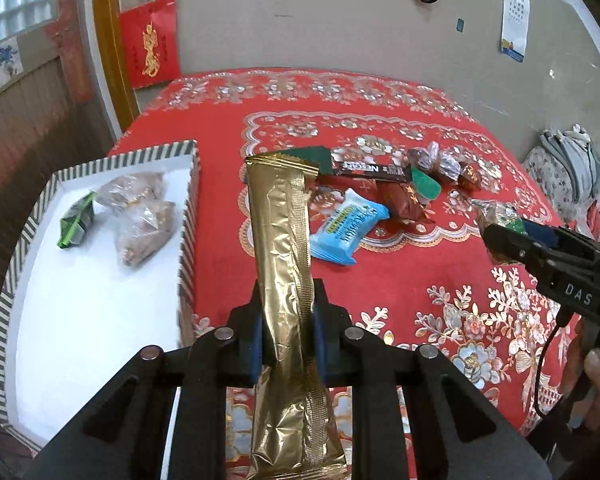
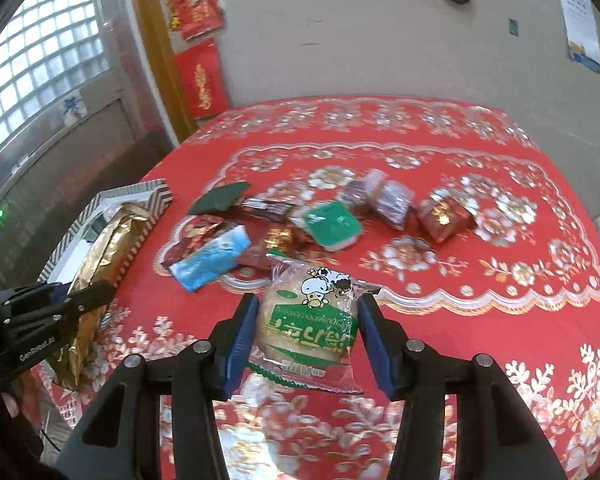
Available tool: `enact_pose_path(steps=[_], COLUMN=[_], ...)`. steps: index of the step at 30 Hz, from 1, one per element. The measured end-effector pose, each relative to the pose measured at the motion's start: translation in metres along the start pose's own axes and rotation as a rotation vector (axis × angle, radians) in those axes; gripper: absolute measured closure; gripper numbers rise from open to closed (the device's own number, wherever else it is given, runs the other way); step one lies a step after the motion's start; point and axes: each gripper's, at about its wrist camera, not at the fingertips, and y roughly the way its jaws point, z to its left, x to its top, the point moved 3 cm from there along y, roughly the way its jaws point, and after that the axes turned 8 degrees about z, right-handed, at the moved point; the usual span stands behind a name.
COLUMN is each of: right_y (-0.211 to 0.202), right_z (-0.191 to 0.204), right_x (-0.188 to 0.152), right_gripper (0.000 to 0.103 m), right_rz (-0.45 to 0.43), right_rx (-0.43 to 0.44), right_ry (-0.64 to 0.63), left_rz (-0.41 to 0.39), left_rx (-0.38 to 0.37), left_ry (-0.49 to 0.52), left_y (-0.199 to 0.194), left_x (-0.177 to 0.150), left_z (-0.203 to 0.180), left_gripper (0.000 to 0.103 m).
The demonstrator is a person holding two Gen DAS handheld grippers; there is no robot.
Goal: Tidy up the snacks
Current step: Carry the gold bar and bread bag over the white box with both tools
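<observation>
Because the gold pouch [image 1: 284, 264], clenched mid-length by the left tool [image 1: 286, 332], looks light and floppy, the right tool [image 2: 306, 332] grips a soft bun [image 2: 312, 320].

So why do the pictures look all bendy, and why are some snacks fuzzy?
Both wrist views use a fisheye lens, so the table edge curves and the corners go black. In the right wrist view the far snacks, like the blue packet, smear with motion blur, while the held cake packet stays sharp. In the left wrist view the gold stick packet glares.
</observation>
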Motion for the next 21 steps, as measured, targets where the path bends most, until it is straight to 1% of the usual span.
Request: enact_pose_path(steps=[3,9,21], right_y=[-0.001,-0.001,0.008], right_z=[0.016,0.049,0.104], right_x=[0.004,0.014,0.032], right_gripper=[0.051,0.051,0.051], right_rz=[-0.003,-0.011,-0.009], right_rx=[0.008,0.027,0.063], right_ry=[-0.033,-0.092,-0.188], left_rz=[-0.019,-0.043,-0.059], left_rx=[0.007,0.046,0.112], left_ry=[-0.011,-0.036,-0.11], left_y=[-0.008,-0.017,-0.025], left_x=[0.001,0.004,0.002], left_z=[0.008,0.03,0.083], left_gripper=[0.086,0.086,0.086])
